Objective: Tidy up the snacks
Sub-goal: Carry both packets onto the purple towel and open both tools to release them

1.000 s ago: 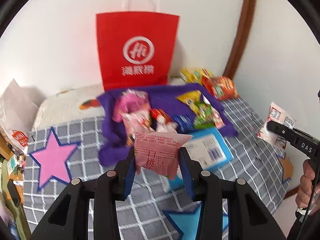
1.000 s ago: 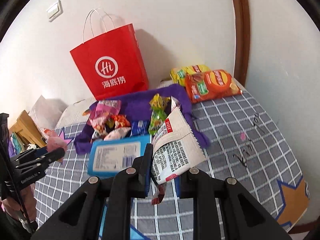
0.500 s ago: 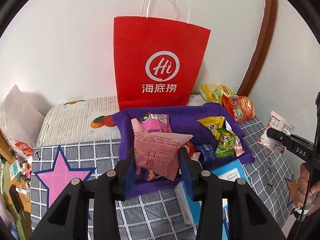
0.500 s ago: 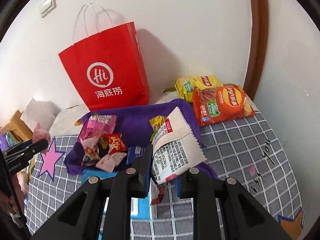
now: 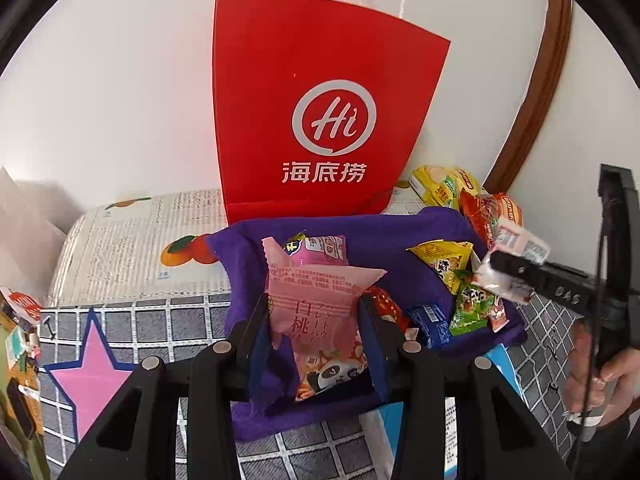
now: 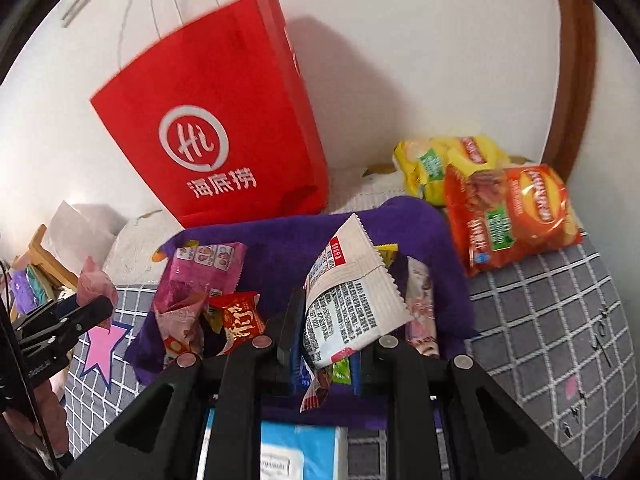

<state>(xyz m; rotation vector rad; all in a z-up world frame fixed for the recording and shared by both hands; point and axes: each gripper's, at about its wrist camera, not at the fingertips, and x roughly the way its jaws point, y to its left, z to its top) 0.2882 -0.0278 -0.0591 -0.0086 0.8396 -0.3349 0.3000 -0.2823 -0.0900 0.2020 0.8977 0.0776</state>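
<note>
Checked bedcover (image 5: 168, 320) bears one red bag (image 5: 320, 120), two tools each gripping one packet.

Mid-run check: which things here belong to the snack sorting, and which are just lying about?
Job:
pink peach packet in left gripper
white printed packet in right gripper
red paper bag
loose snacks on purple cloth
chip bags

Lying about:
blue box
star blanket
</note>
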